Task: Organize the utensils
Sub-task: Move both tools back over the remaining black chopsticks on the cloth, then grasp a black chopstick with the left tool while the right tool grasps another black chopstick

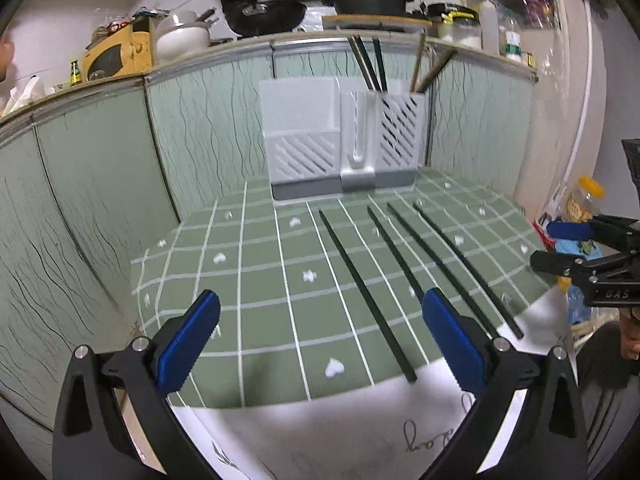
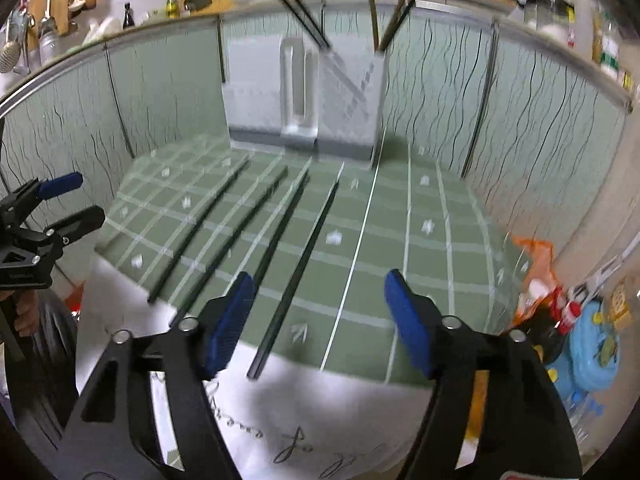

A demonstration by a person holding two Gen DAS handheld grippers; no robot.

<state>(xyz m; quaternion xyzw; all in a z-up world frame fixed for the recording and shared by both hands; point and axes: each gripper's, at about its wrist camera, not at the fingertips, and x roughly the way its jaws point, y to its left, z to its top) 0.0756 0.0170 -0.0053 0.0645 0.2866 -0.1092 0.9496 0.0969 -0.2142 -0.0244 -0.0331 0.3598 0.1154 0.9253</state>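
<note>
Chopsticks, four dark ones, lie loose on the green checked mat (image 1: 280, 280): the leftmost chopstick (image 1: 366, 296), the second chopstick (image 1: 394, 252), the third chopstick (image 1: 440, 268) and the rightmost chopstick (image 1: 468, 264). They run roughly side by side from the middle of the mat toward its near edge, apart from one another, and their near ends reach or cross onto the white cloth (image 1: 320, 432) that sticks out under the mat's near edge.

At the mat's far edge stands the white slotted utensil holder (image 1: 340, 140), upright against the green panelled wall (image 1: 100, 184). Its right-hand compartment holds several dark chopsticks in the holder (image 1: 370, 64) and a couple of brownish sticks (image 1: 424, 68), all leaning out above the rim. The wide left compartment shows nothing standing above its rim.

The left gripper (image 1: 320, 336) hangs over the near edge of the mat with its blue-padded jaws spread wide and nothing between them; the leftmost chopstick passes through the gap near the right pad, but whether it touches cannot be told. The right gripper (image 2: 320, 320) also hangs over the near edge, jaws wide apart and empty, with the rightmost chopstick lying below the gap, closer to its left pad. In the left wrist view the right gripper appears beyond the mat's right edge.

A counter (image 1: 200, 56) above the wall carries pots and bottles.
</note>
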